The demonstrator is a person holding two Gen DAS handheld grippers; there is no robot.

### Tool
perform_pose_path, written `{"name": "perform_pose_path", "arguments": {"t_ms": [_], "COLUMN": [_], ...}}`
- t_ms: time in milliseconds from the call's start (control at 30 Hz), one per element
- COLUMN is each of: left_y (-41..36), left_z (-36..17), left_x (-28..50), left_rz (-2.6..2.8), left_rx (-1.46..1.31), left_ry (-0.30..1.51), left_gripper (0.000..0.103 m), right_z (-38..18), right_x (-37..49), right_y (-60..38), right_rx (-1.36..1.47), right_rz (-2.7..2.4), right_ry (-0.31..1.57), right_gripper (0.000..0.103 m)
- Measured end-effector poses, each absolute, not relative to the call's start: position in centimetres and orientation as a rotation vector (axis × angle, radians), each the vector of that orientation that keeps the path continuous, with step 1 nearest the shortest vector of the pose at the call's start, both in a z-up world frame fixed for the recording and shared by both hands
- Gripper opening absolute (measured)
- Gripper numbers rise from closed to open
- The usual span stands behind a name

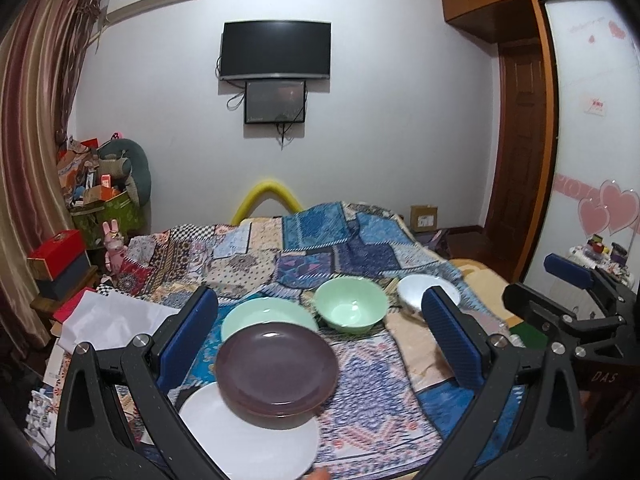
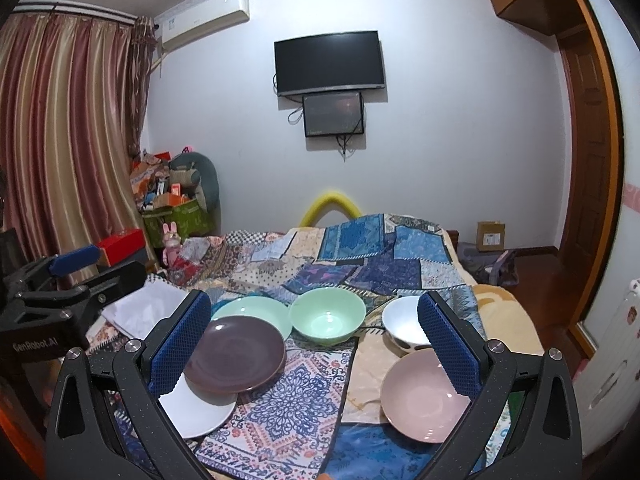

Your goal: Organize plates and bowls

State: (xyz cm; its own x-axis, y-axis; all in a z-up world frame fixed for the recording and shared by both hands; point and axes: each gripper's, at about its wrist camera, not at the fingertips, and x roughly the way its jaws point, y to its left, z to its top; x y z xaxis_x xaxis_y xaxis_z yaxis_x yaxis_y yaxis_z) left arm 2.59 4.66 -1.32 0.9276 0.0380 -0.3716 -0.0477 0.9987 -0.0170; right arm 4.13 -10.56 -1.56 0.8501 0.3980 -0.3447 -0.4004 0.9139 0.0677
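Observation:
On the patchwork bedspread (image 1: 360,248), a dark purple plate (image 1: 276,364) rests partly on a white plate (image 1: 248,436) and overlaps a pale green plate (image 1: 264,316). Behind them stand a green bowl (image 1: 352,304) and a white bowl (image 1: 416,292). My left gripper (image 1: 320,336) hovers open above the purple plate, empty. In the right wrist view the purple plate (image 2: 236,354), white plate (image 2: 196,412), green plate (image 2: 252,312), green bowl (image 2: 328,316), white bowl (image 2: 404,324) and a pink plate (image 2: 424,396) all show. My right gripper (image 2: 314,348) is open and holds nothing.
White folded paper (image 1: 112,320) lies at the bed's left edge. Red and grey boxes (image 1: 60,264) and a cluttered green bin (image 1: 108,208) stand by the curtain. A wardrobe (image 1: 592,160) and a cardboard box (image 2: 490,236) are to the right.

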Motion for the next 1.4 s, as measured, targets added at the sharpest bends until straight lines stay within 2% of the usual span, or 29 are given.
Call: {"name": "perform_pose_path", "arguments": {"t_ms": [300, 500, 633, 667, 700, 767, 900, 1033, 1200, 1400], "left_y": [11.0, 14.5, 16.9, 17.3, 17.7, 18.3, 19.6, 20.5, 21.1, 21.3], "left_z": [-4.4, -8.6, -11.9, -12.6, -13.2, -14.7, -17.0, -19.0, -20.9, -22.4], "left_x": [5.8, 8.9, 11.1, 11.6, 12.0, 13.2, 14.8, 16.4, 18.2, 19.2], "left_rz": [0.112, 0.171, 0.184, 0.184, 0.186, 0.178, 0.171, 0.141, 0.119, 0.085], "left_rx": [-0.048, -0.052, -0.092, -0.097, -0.098, -0.098, -0.113, -0.122, -0.132, -0.148], "left_ry": [0.507, 0.607, 0.668, 0.683, 0.702, 0.752, 0.806, 0.86, 0.927, 0.967], "left_gripper": [0.103, 0.103, 0.103, 0.099, 0.09, 0.081, 0.08, 0.075, 0.064, 0.054], "right_z": [-4.0, -6.5, -8.5, -9.1, -9.6, -10.8, -13.1, -15.2, -17.3, -19.1], "right_x": [6.9, 9.6, 11.8, 12.4, 12.8, 13.7, 15.4, 16.6, 17.5, 18.4], "right_y": [-8.1, -6.5, -5.0, -4.7, -4.2, -3.4, -2.4, -1.3, -0.2, 0.2], "right_rx": [-0.017, -0.005, -0.021, -0.027, -0.031, -0.039, -0.049, -0.059, -0.091, -0.079], "right_rz": [0.477, 0.509, 0.515, 0.515, 0.516, 0.518, 0.525, 0.539, 0.546, 0.566], "right_ry": [0.429, 0.522, 0.597, 0.62, 0.638, 0.676, 0.758, 0.822, 0.883, 0.95], "right_gripper": [0.103, 0.103, 0.095, 0.094, 0.091, 0.089, 0.079, 0.077, 0.077, 0.059]}}
